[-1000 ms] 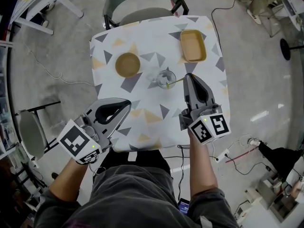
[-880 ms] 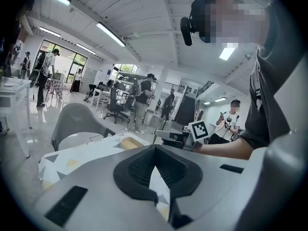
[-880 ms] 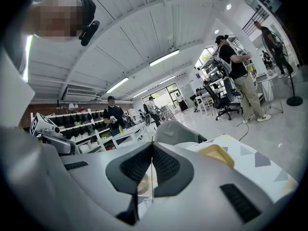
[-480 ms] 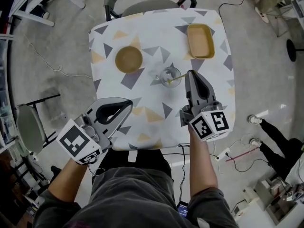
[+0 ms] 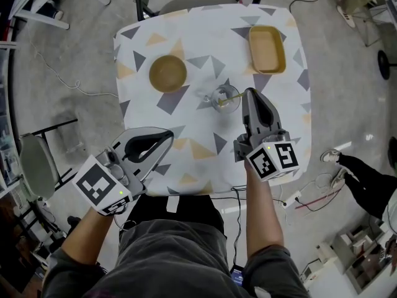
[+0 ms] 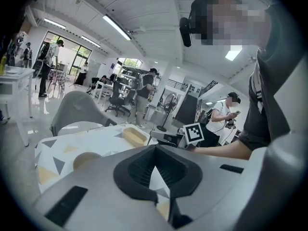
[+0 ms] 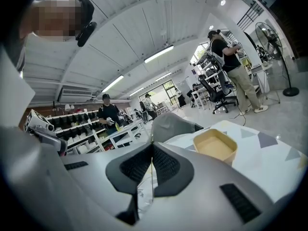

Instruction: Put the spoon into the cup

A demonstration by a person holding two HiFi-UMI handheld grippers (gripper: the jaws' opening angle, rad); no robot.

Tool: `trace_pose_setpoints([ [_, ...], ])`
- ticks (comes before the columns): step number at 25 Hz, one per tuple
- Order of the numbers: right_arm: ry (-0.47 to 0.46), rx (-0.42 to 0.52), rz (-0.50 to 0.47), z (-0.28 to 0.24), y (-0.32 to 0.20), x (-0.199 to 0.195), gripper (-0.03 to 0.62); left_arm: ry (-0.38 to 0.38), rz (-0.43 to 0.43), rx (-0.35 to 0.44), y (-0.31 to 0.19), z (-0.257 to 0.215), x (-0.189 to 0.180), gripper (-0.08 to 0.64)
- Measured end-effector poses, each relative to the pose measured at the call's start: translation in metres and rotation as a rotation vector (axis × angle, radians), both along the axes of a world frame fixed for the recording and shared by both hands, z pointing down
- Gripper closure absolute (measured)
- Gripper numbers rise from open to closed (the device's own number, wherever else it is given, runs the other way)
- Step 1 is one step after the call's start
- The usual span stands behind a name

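A clear glass cup (image 5: 223,98) stands near the middle of the table. A spoon (image 5: 231,97) with a pale yellow handle rests inside it, and the handle leans out to the right. My right gripper (image 5: 250,93) is shut on nothing, its tip just right of the cup and close to the spoon's handle. My left gripper (image 5: 167,133) is also shut and holds nothing. It hangs over the table's near left part, well away from the cup. In the right gripper view the shut jaws hide most of the cup.
The table (image 5: 205,160) has a white cloth with a triangle pattern. On it are a round tan bowl (image 5: 167,73) at back left and a rectangular tan tray (image 5: 267,48) at back right. A grey chair (image 5: 186,2) stands behind the table. Cables lie on the floor (image 5: 80,92).
The head view has shifted slightly. Both grippers hold their places by the table, and the spoon stays in the cup.
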State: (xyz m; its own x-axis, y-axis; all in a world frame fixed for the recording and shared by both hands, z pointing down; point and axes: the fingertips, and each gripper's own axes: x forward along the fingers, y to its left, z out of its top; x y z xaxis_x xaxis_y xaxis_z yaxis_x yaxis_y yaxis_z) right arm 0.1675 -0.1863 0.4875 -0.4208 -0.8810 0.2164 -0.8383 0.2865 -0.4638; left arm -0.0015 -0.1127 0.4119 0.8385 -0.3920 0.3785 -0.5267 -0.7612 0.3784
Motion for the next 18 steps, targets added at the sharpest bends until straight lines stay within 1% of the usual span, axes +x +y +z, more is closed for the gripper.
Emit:
trace_pose_setpoints([
  [5, -0.007, -0.005, 0.007, 0.008, -0.002, 0.0, 0.571, -0.004, 0.0, -0.01, 0.0, 0.006, -0.001, 0.545],
  [18, 0.016, -0.038, 0.015, 0.03, 0.003, 0.002, 0.571, -0.004, -0.002, -0.025, 0.002, 0.013, -0.002, 0.545],
])
